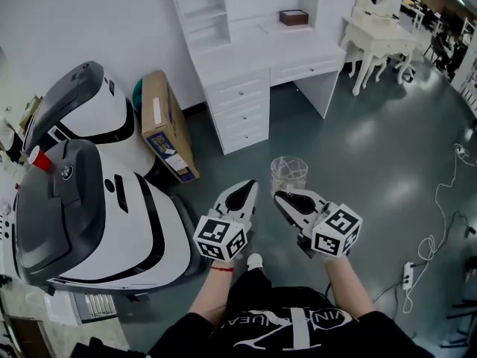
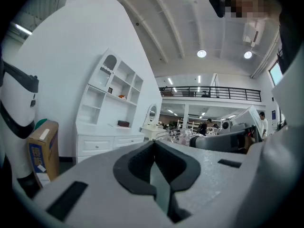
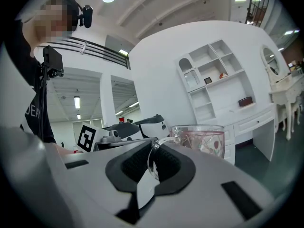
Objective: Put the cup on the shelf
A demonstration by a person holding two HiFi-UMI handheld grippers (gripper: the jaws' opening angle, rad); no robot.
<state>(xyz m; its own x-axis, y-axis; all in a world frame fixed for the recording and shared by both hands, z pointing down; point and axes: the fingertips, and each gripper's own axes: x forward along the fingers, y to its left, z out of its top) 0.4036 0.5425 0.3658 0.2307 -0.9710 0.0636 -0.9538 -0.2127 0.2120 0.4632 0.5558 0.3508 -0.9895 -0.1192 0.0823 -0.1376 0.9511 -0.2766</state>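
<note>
- At the far left of the head view, two white and grey machines (image 1: 97, 222) are seen, with a cardboard box (image 1: 168, 125) set just beside them
- Low in the centre, the left gripper (image 1: 248, 189) is held with its jaws pressed together and nothing between them
- Just to its right, the clear cup (image 1: 288, 174) is carried in the air above the floor, well apart from the shelf
- The right gripper (image 1: 285, 197) is clamped on the cup's handle (image 3: 151, 161)
- The white shelf (image 1: 205, 13) is found at top centre, above a desk (image 1: 261, 58) with drawers
</note>
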